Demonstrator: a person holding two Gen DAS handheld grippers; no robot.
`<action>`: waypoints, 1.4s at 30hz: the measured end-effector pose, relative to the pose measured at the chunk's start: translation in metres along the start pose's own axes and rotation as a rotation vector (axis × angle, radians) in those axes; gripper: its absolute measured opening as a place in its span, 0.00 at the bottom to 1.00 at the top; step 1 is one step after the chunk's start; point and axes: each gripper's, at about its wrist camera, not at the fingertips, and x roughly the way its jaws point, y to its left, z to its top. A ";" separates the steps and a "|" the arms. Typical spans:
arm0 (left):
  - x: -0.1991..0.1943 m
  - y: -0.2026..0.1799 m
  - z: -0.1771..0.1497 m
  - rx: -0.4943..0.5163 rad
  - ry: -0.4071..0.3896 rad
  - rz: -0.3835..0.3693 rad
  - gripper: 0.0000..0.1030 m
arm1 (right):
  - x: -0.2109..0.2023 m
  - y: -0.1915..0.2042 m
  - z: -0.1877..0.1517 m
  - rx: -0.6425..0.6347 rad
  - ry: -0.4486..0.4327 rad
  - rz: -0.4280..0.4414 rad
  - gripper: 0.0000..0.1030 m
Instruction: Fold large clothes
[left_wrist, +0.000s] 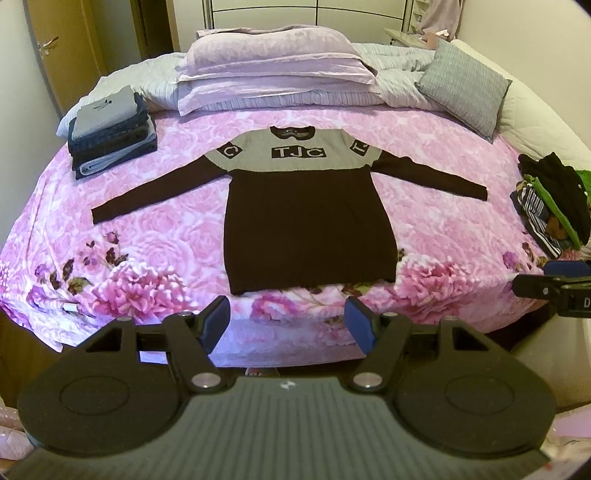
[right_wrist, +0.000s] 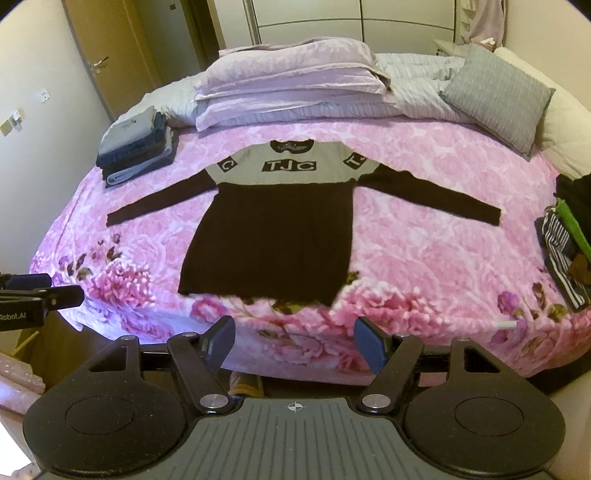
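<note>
Sweater (left_wrist: 306, 221) lies flat on the bed (left_wrist: 424, 229), collar far, hem near, sleeves spread sideways. Left gripper (left_wrist: 288, 325) and right gripper (right_wrist: 293, 345) hover short of the hem, jaws apart, empty. Each sleeve falls to its own side's gripper.
</note>
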 end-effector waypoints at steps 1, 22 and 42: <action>0.000 -0.001 0.001 0.000 -0.004 0.000 0.63 | -0.001 -0.001 0.001 -0.001 -0.005 0.000 0.66; 0.030 -0.003 0.026 -0.064 -0.004 0.013 0.64 | 0.011 -0.022 0.028 -0.028 -0.034 0.034 0.66; 0.171 0.104 0.134 -0.224 0.095 0.020 0.68 | 0.122 -0.064 0.134 0.157 0.018 0.004 0.66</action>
